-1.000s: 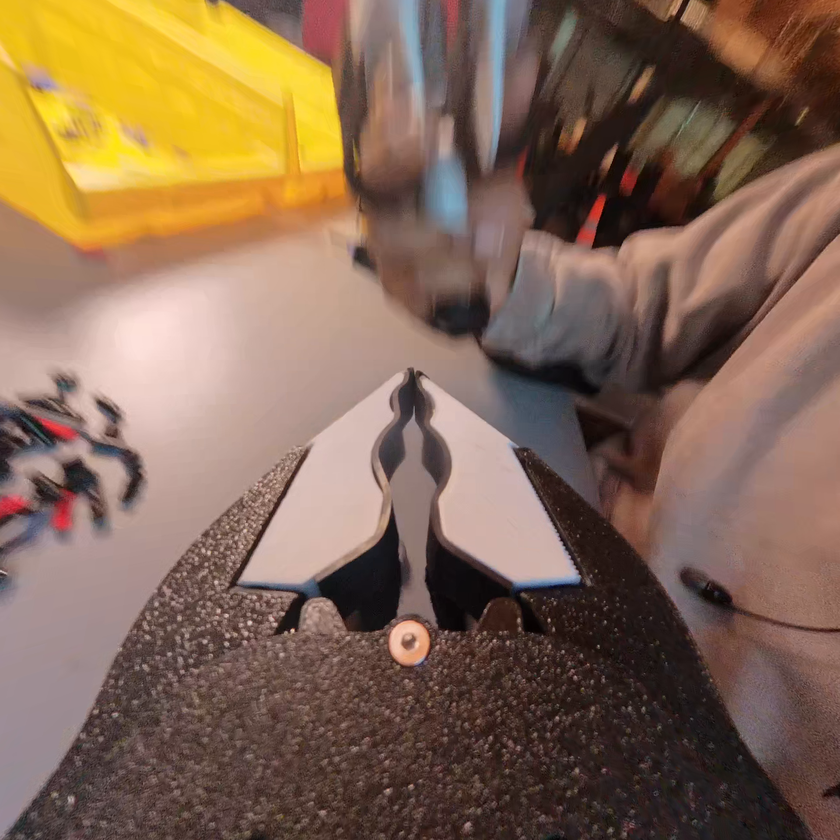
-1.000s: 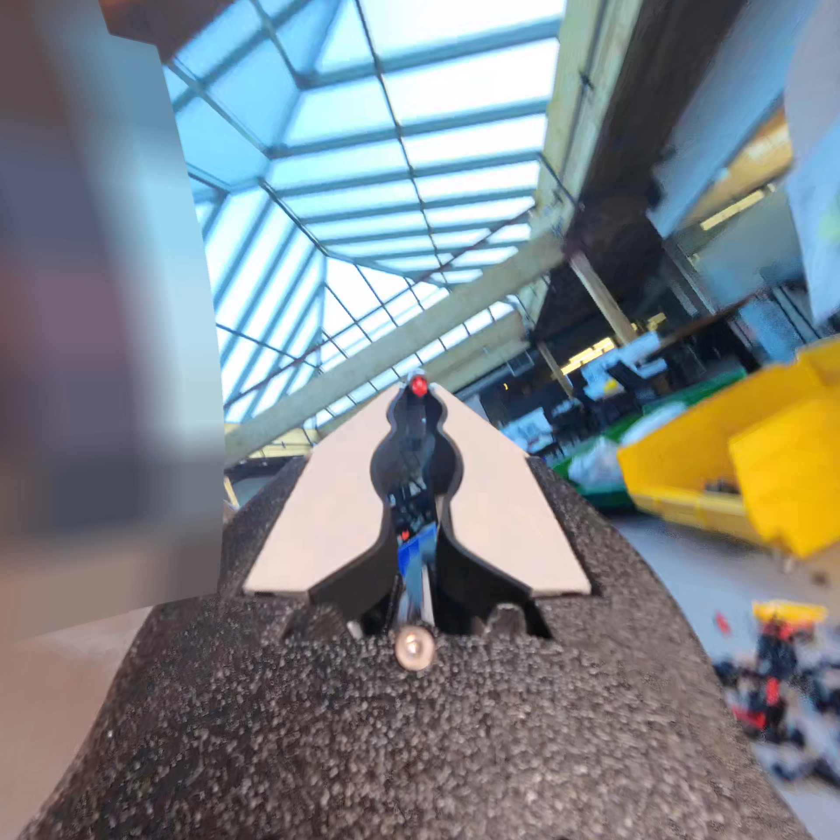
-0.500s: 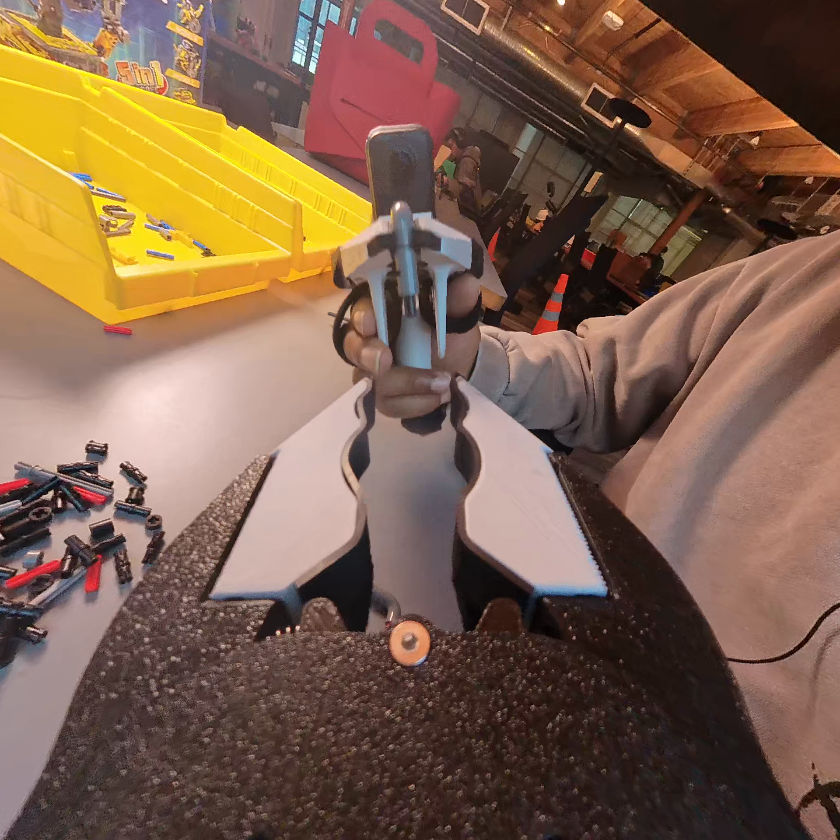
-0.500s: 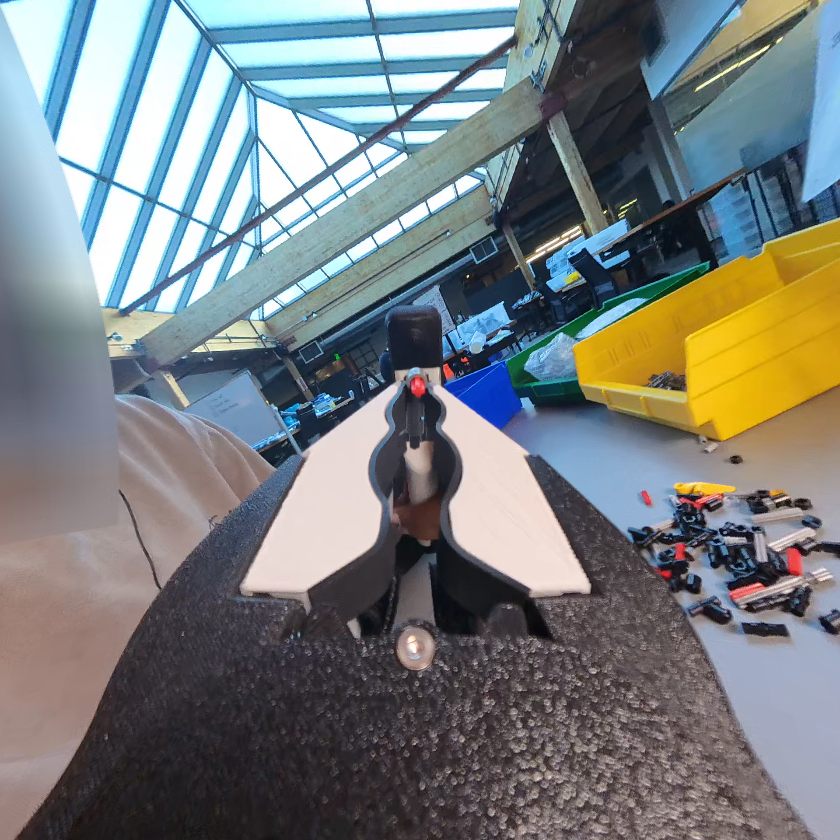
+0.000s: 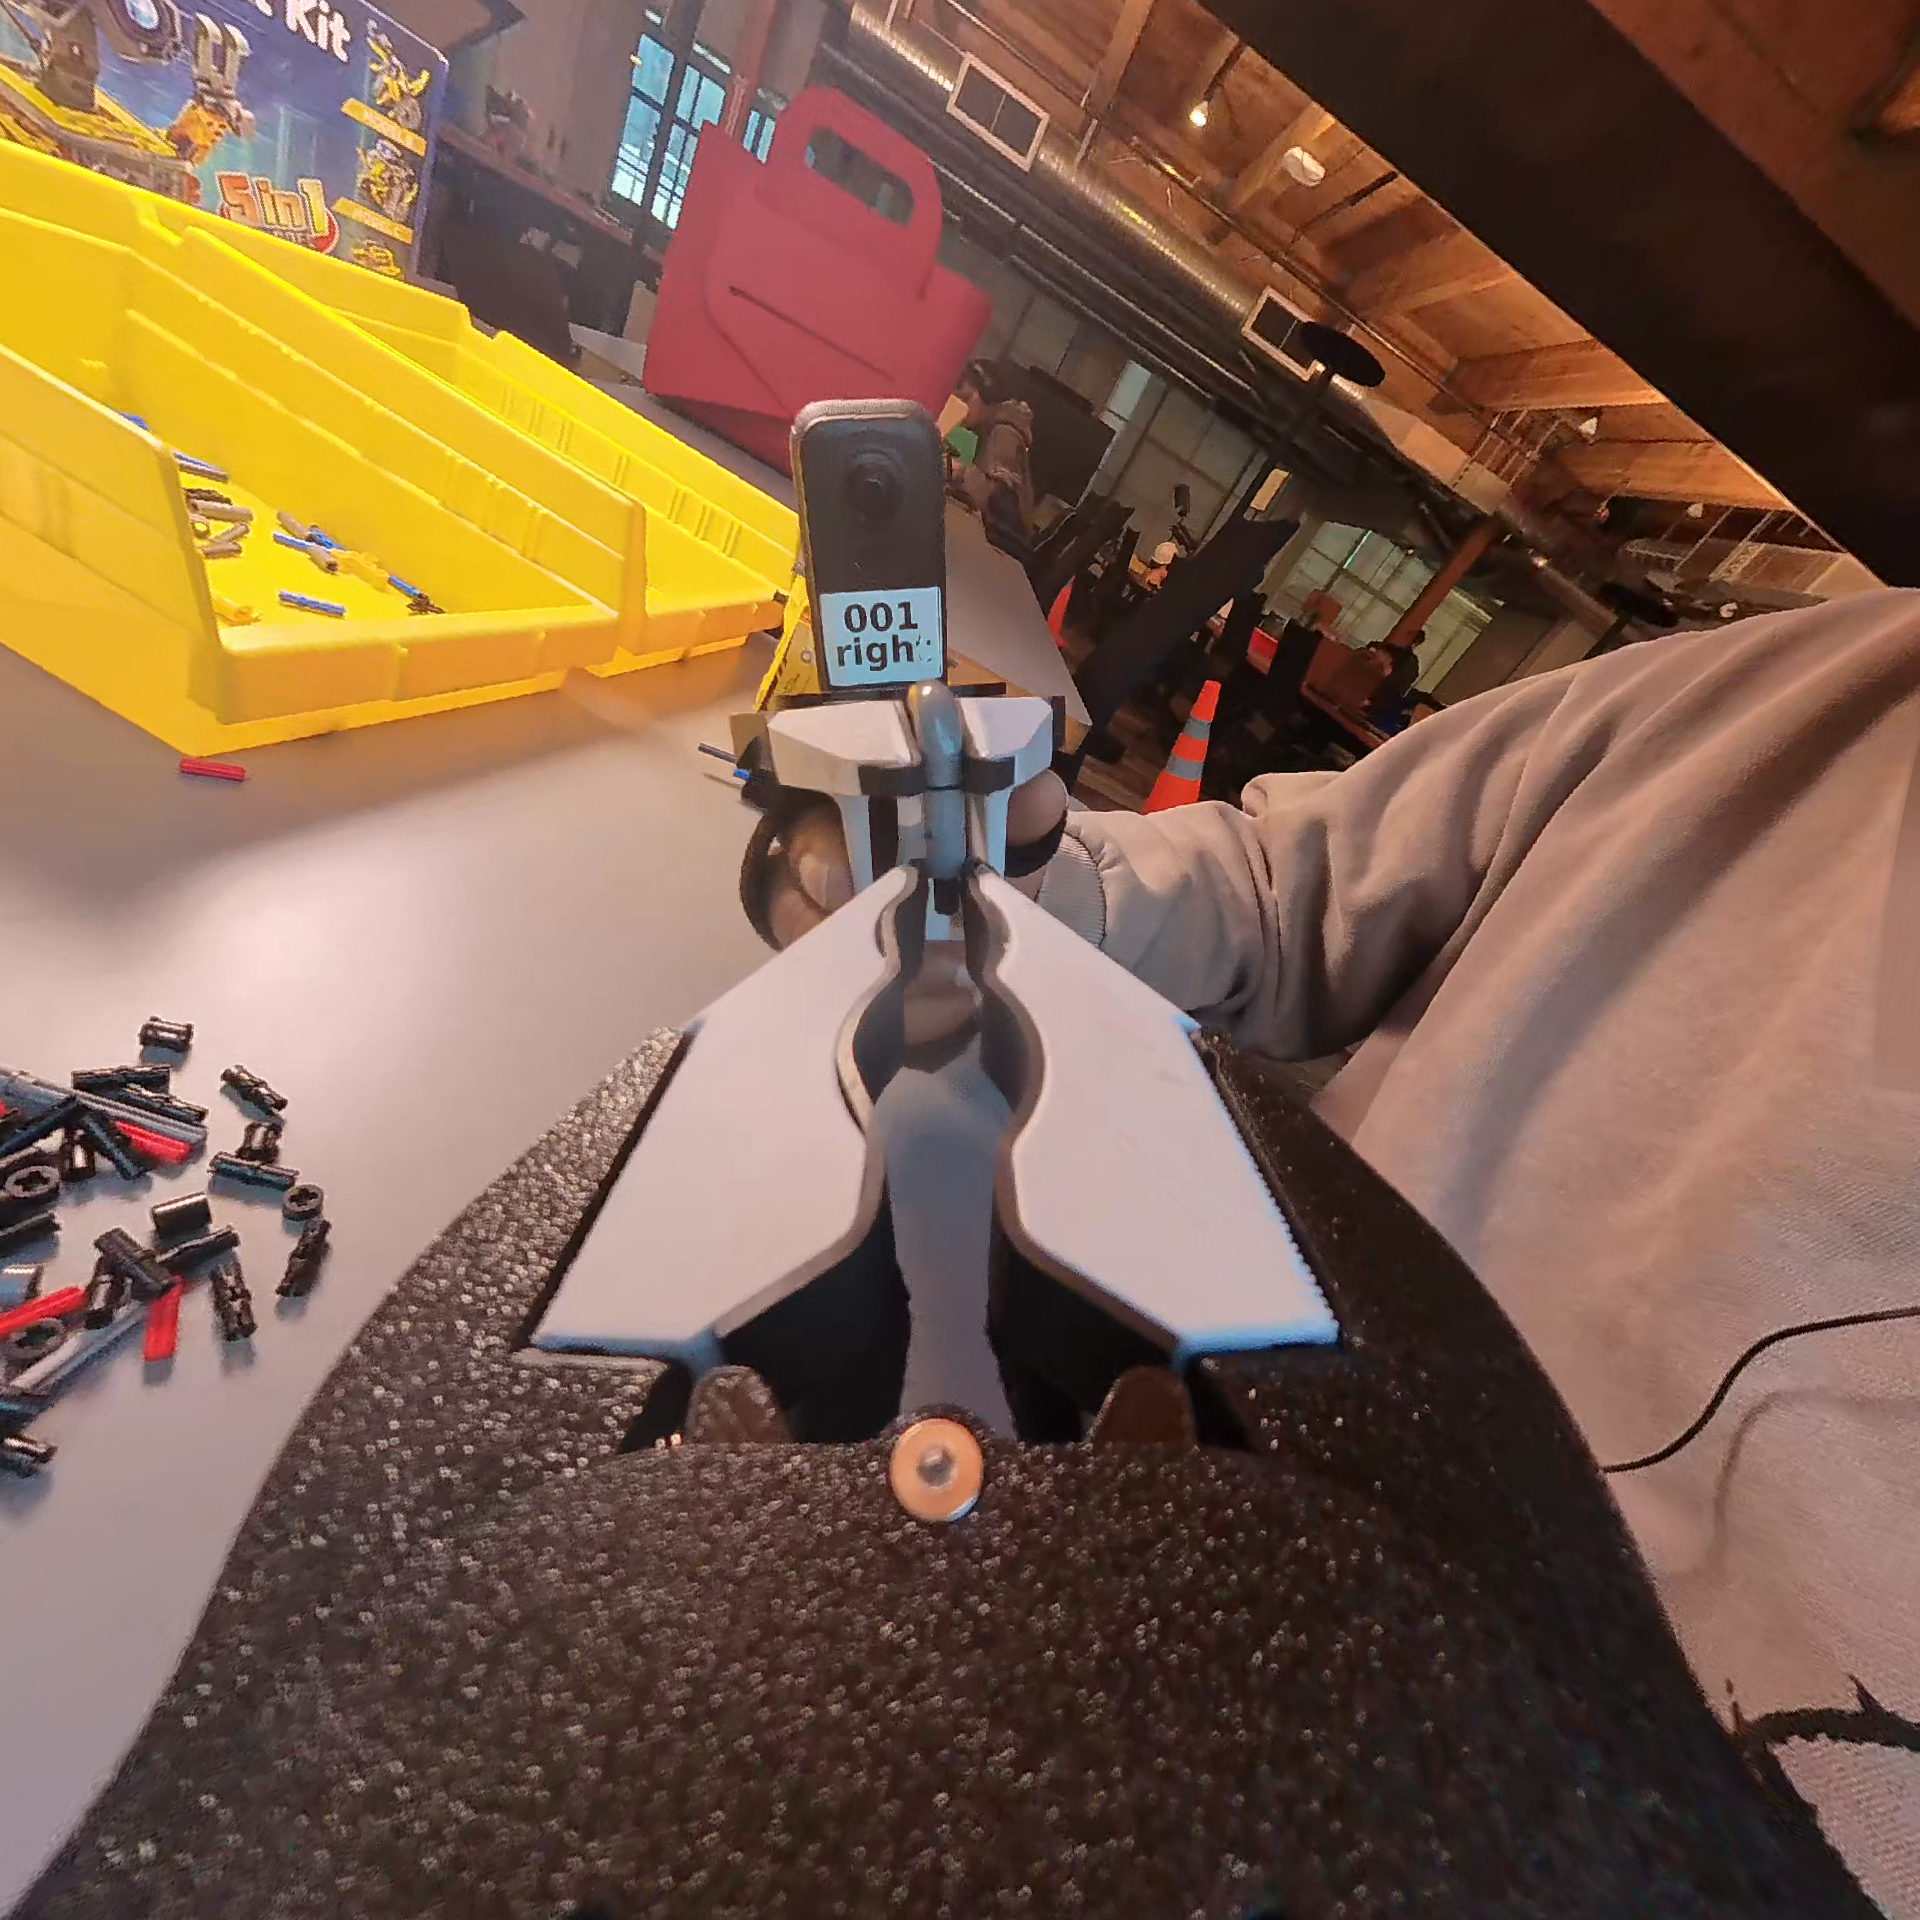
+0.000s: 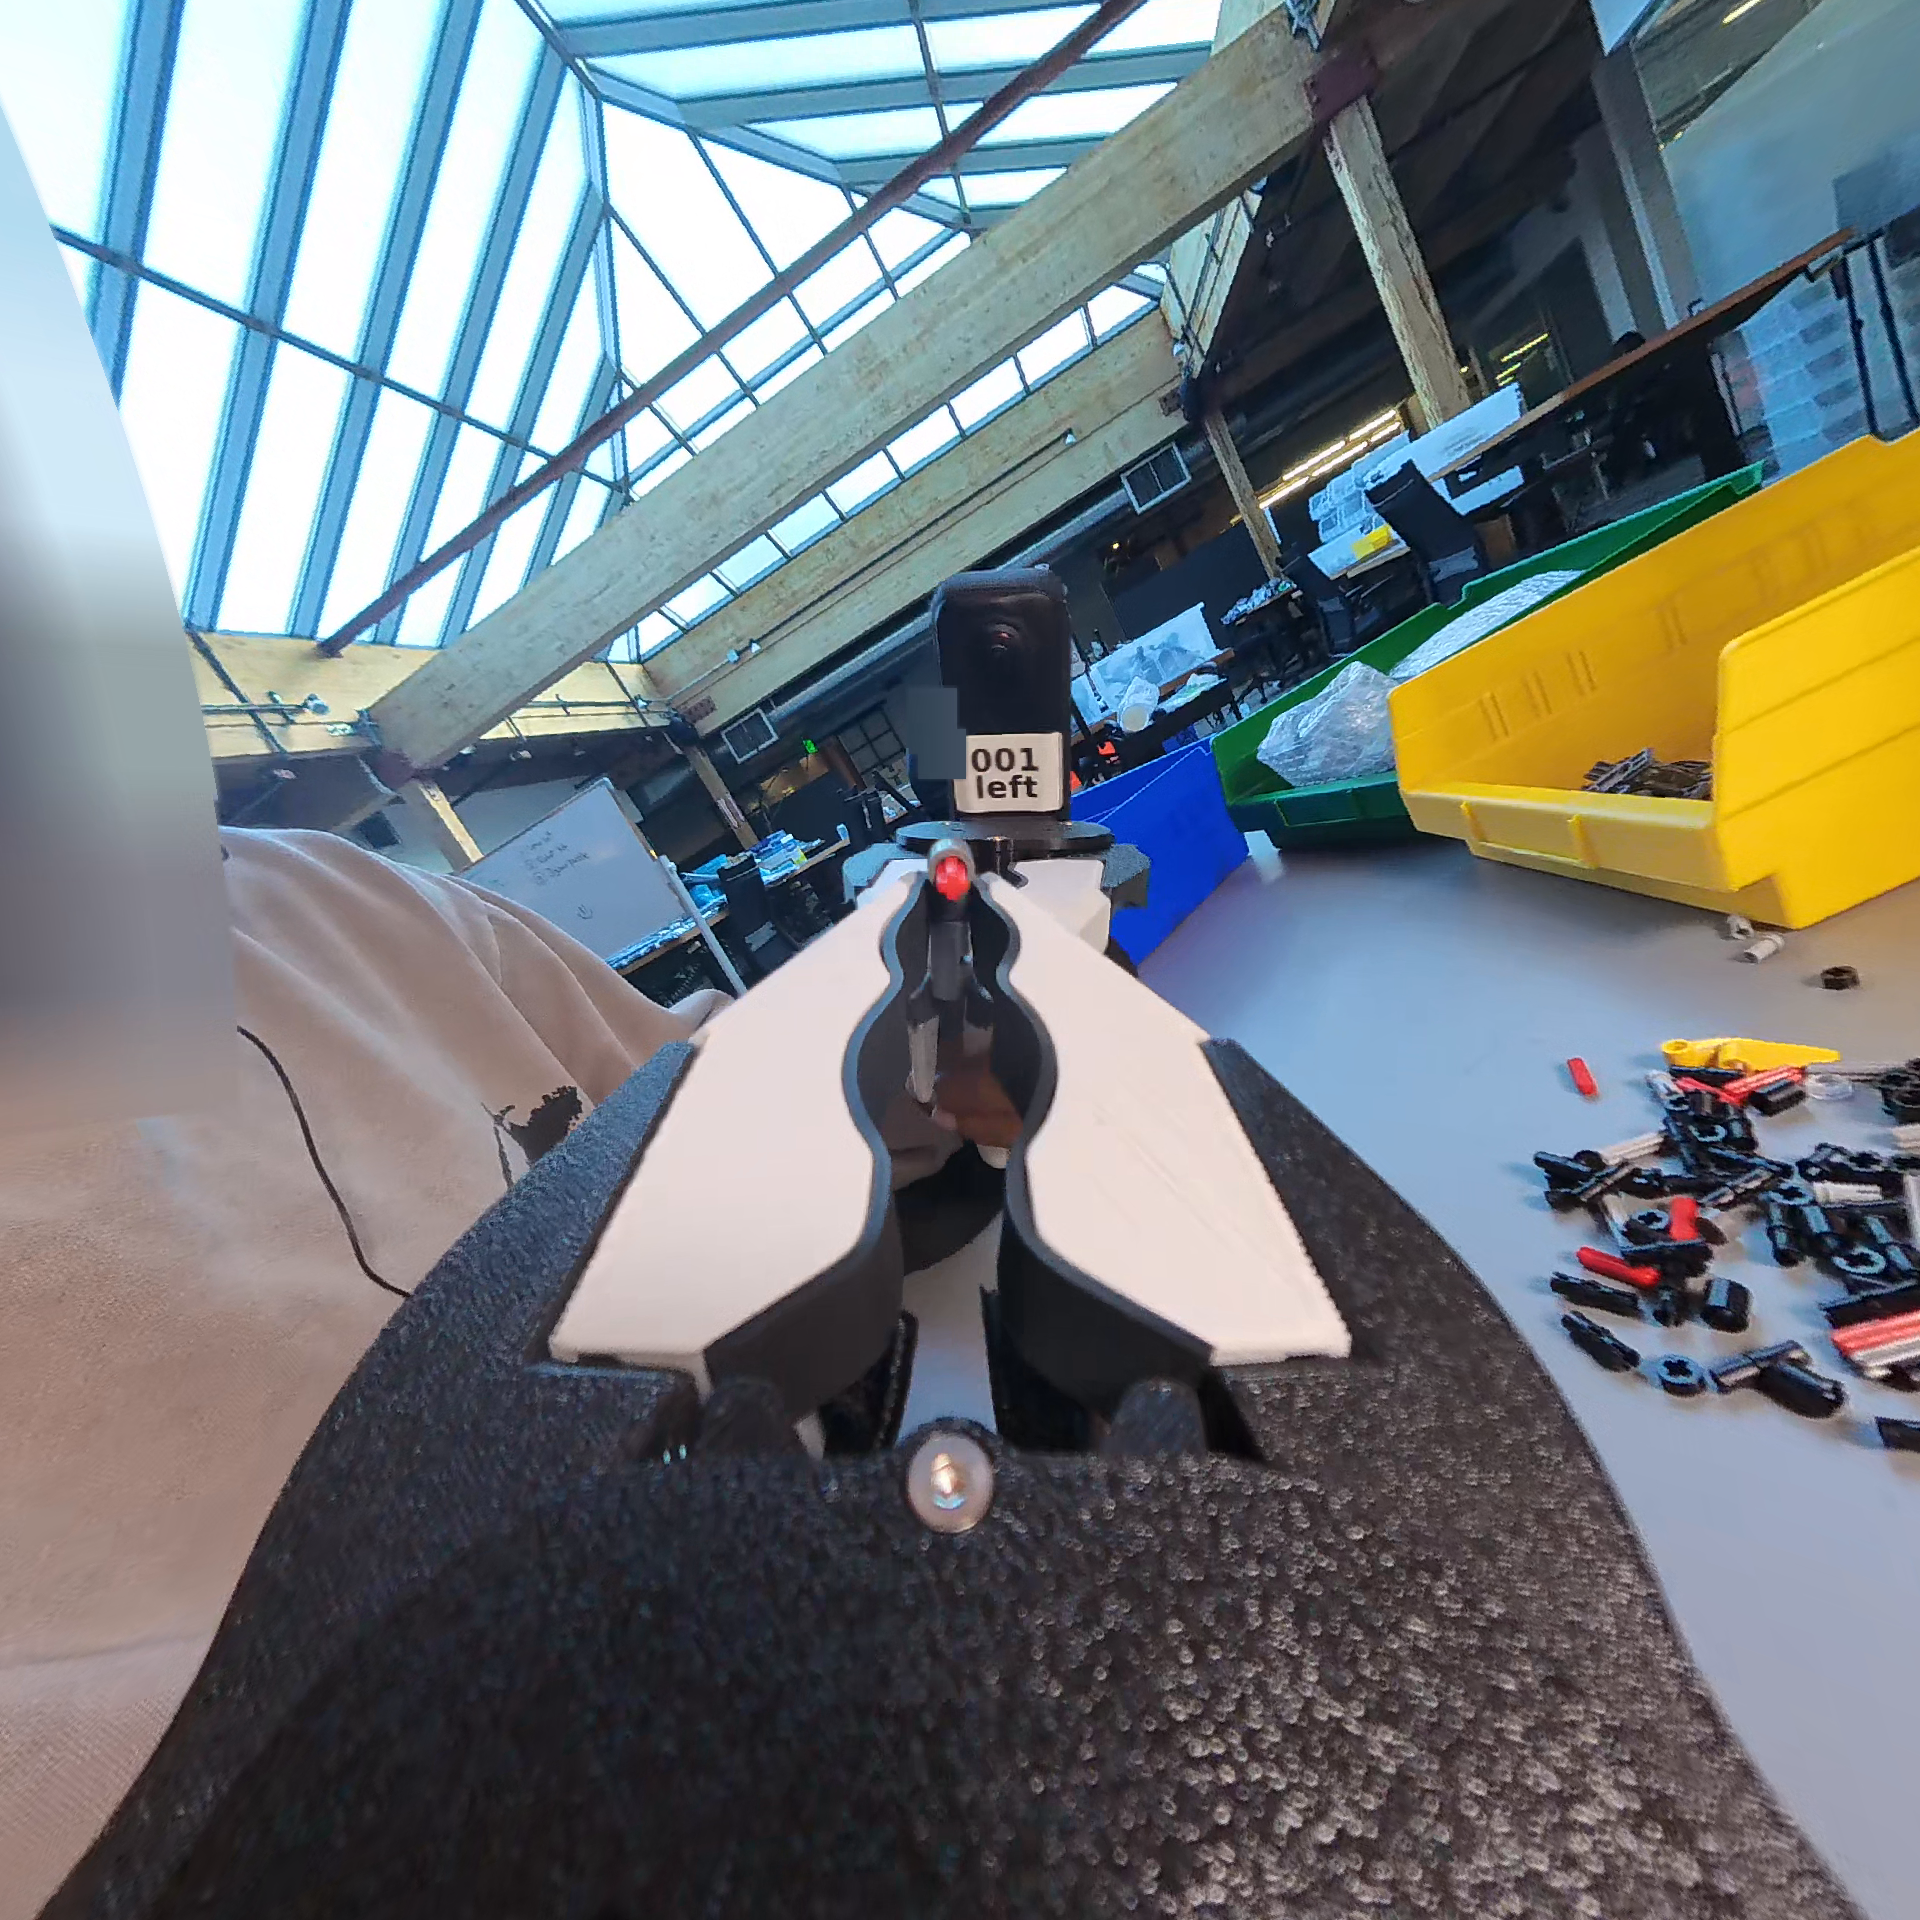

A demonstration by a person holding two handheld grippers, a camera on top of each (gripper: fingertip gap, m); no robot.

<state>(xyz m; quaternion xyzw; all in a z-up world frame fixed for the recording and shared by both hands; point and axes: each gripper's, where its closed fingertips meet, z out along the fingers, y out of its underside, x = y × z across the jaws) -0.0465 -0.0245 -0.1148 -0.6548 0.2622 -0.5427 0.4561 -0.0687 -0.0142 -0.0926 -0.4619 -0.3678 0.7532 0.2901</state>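
My two grippers meet tip to tip above the grey table (image 5: 436, 935). My right gripper (image 6: 948, 885) is shut on a small part with a red tip (image 6: 948, 879), a black connector and a grey axle (image 6: 921, 1039) running back between its fingers. In the left wrist view it faces me (image 5: 940, 831), held by a hand. My left gripper (image 5: 945, 891) has its jaws drawn in on the black end (image 5: 945, 896) of that same part. The left gripper's camera (image 6: 1003, 686) shows just beyond in the right wrist view.
A pile of loose black, red and grey pins and connectors (image 5: 125, 1195) lies on the table, also in the right wrist view (image 6: 1745, 1226). Yellow bins (image 5: 364, 582) (image 6: 1662, 748), a green tray (image 6: 1340, 800), a blue bin (image 6: 1174, 831) and a red case (image 5: 810, 291) stand behind. A person's grey sleeve (image 5: 1507, 831) fills the near side. The grippers are tip to tip, or close to it.
My left gripper went from shut to wide open, then closed in on the part's end. My right gripper swung down from the ceiling to face it, still holding the part.
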